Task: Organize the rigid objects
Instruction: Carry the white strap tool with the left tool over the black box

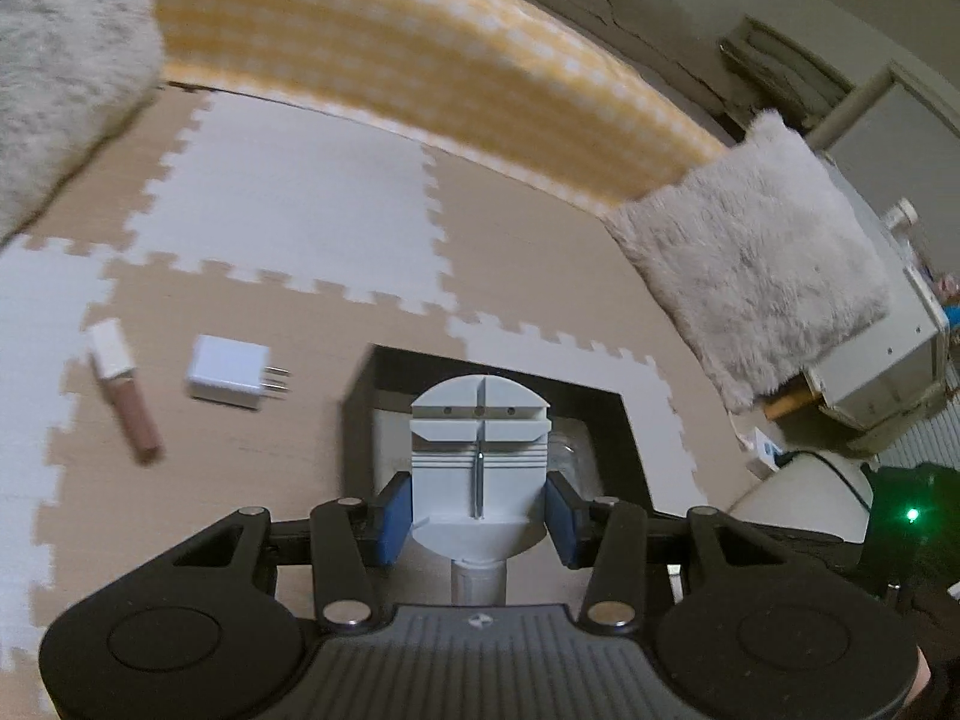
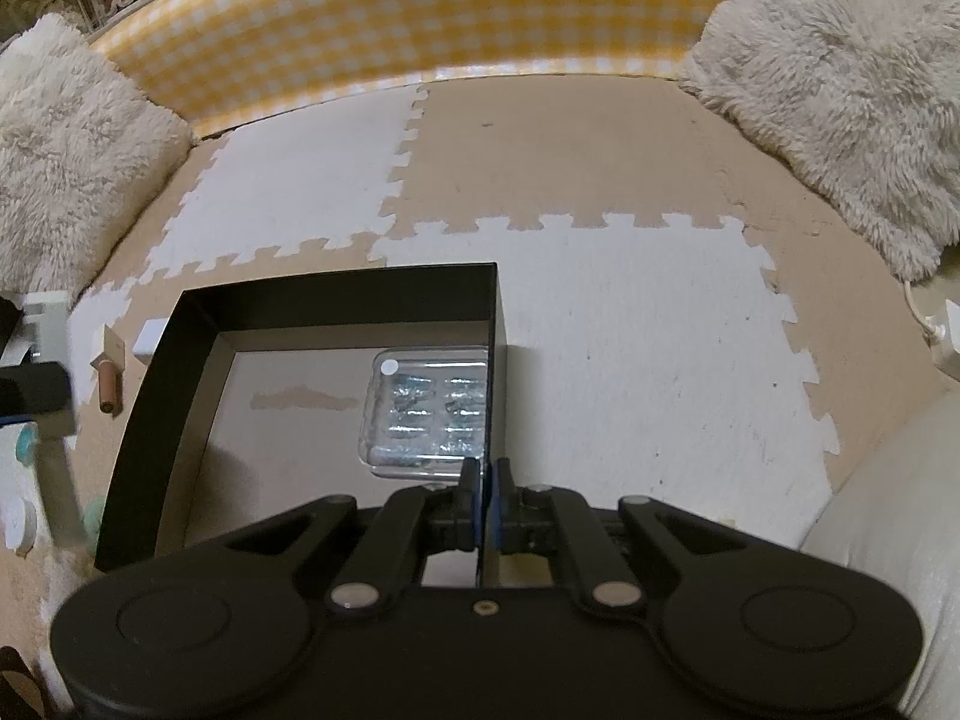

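My left gripper is shut on a white plastic tool with a metal pin, its blue pads pressing both sides, and holds it above the near-left part of a black open box. My right gripper is shut on the right wall of the black box, pinching its thin edge. A clear plastic case lies inside the box by that wall. On the mat left of the box lie a white plug charger and a brown lip-gloss tube with a white cap.
The floor is a beige and white puzzle mat. A yellow checked barrier runs along the back, with fluffy cushions at both ends. Small white and teal items sit at the left edge.
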